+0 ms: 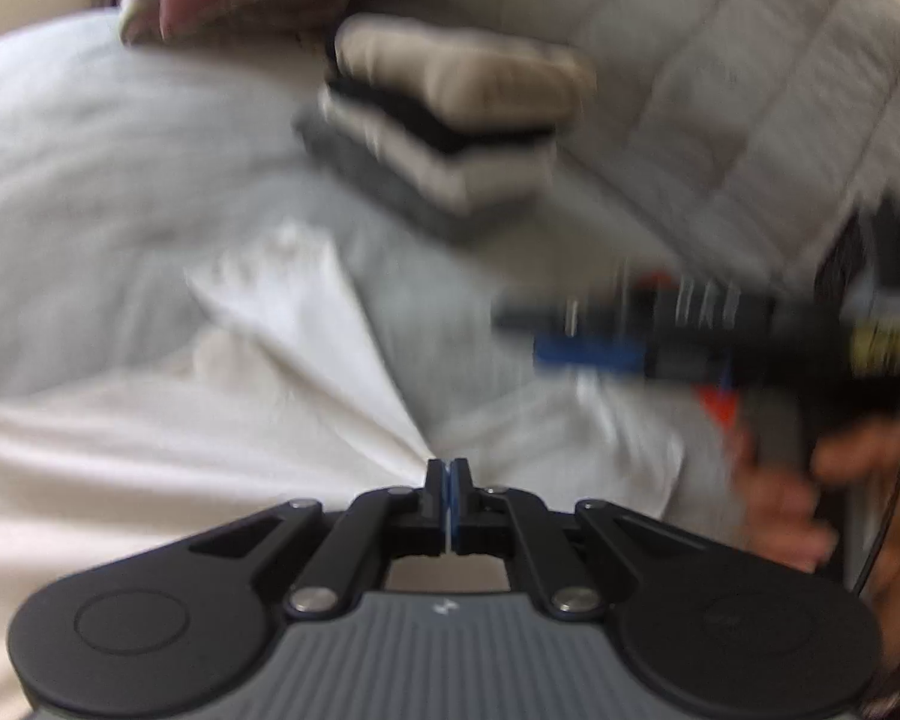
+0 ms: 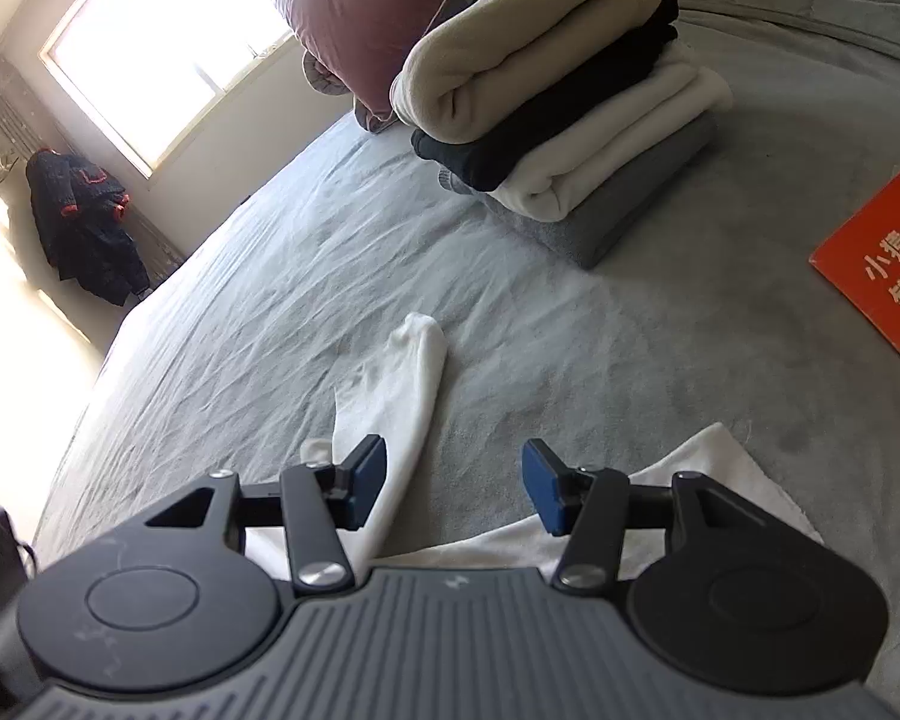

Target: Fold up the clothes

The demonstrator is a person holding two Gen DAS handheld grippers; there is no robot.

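A white garment [image 1: 306, 324] lies on the grey bed sheet [image 1: 90, 180]. My left gripper [image 1: 448, 468] is shut on a pinch of its cloth, which fans out taut from the fingertips; the left wrist view is blurred. My right gripper [image 2: 453, 474] is open and empty, hovering low over the same garment [image 2: 402, 384], with one sleeve running forward past the left finger and another part [image 2: 708, 468] under the right finger. The right gripper also shows in the left wrist view [image 1: 660, 330], to the right, held by a hand.
A stack of folded clothes [image 2: 558, 102] in beige, black, white and grey sits farther up the bed, also in the left wrist view [image 1: 444, 120]. A pink pillow [image 2: 354, 6] lies behind it. An orange booklet [image 2: 888, 252] lies at right. A dark jacket [image 2: 84, 222] hangs near the window.
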